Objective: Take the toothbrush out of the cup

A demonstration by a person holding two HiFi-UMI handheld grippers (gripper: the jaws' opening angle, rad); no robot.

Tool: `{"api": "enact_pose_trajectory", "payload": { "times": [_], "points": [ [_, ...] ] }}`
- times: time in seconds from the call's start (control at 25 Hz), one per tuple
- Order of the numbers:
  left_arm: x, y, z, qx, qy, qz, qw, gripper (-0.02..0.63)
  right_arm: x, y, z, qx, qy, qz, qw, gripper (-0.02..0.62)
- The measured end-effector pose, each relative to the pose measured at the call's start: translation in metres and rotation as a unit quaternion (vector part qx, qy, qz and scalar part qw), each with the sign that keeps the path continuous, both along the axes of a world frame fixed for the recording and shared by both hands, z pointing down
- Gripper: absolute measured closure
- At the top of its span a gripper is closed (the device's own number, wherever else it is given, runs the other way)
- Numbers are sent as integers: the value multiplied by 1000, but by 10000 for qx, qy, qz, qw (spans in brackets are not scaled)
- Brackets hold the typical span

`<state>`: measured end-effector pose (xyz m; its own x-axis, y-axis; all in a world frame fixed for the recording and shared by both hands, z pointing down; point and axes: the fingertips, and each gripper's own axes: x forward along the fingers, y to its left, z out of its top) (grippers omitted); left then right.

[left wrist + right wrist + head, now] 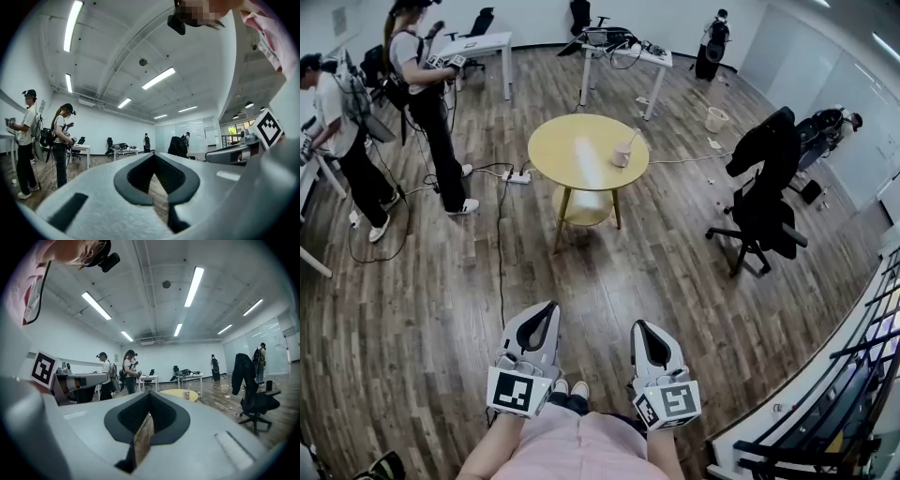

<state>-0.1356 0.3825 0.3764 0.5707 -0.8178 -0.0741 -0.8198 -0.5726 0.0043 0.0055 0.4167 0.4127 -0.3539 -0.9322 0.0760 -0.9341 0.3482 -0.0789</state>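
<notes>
While the left claw (546, 314) and right claw (643, 330) are closed and empty, well apart from the round table (562, 155), the toothbrush (634, 139) stands in the cup (622, 156) near its right edge; sideways pulling may tip the cup.

The head camera is looking steeply down over the left gripper (549, 307) and right gripper (639, 326) toward the round yellow table (588, 150) well ahead. Both gripper cameras are facing level along their jaws from far short of it. Only the right one is sharing the table (180, 393) with the head view.
</notes>
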Motion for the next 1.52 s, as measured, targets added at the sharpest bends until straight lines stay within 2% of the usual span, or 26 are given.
{"api": "enact_pose_trajectory", "payload": {
  "times": [0.2,0.32,0.8,1.08,1.28,1.52],
  "points": [
    [10,-2,1,-19,-81,28,10000,608,9,0,-3,96,-190,-19,9998,589],
    [14,-3,-5,157,65,33,9999,608,16,-2,-1,71,-254,89,9996,588],
    [38,-27,1,152,147,203,9996,609,28,-31,8,-23,-198,17,9998,589],
    [30,-92,2,119,119,170,9997,608,23,-91,9,-73,-195,24,9998,589],
    [28,-153,-9,270,54,278,9992,609,20,-151,-1,-9,-191,115,9998,589],
    [34,-204,-10,262,52,398,9988,609,24,-198,-2,21,-243,254,9994,589]
  ]
}}
